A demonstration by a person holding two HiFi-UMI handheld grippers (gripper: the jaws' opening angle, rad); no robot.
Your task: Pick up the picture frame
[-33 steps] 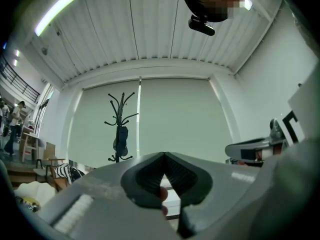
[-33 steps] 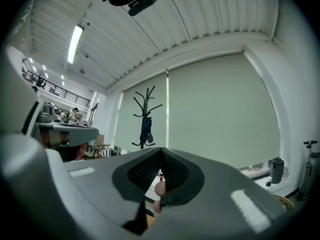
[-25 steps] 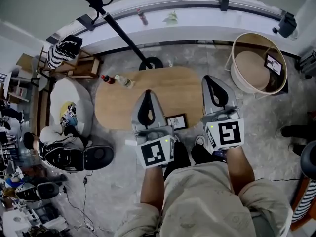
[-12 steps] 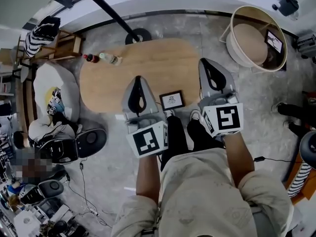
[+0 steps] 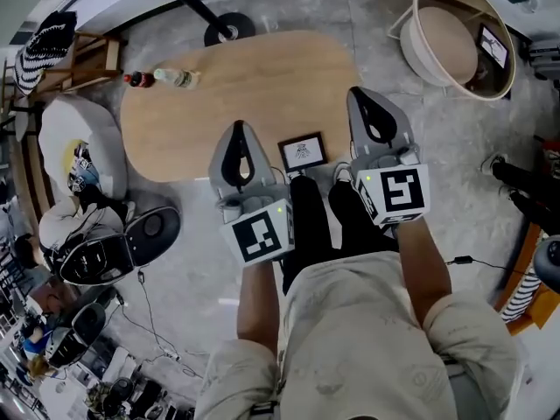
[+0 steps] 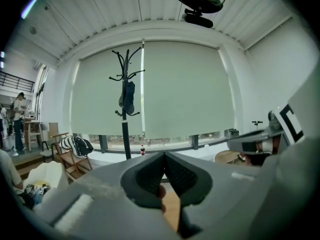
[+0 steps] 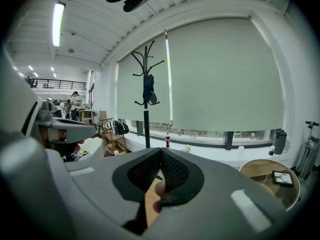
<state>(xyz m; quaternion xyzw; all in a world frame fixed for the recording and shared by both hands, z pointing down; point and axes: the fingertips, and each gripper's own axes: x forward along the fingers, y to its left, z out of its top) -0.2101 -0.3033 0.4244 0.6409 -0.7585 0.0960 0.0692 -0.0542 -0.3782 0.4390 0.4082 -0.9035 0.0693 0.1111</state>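
Observation:
A small black picture frame with a white print lies flat near the front edge of the oval wooden table. My left gripper hovers just left of the frame, and my right gripper just right of it. The frame lies between them and neither touches it. Both point forward over the table. In the left gripper view the jaws of the left gripper meet at their tips with nothing held. The right gripper looks the same in the right gripper view. Neither gripper view shows the frame.
Two bottles lie at the table's far left end. A coat stand's base sits behind the table. A round wooden tub at the right holds another small frame. A white beanbag and dark bags crowd the floor at left.
Both grippers have sunk toward the table and now flank the picture frame more closely. Their jaws stayed shut. The frame has not moved on the table.

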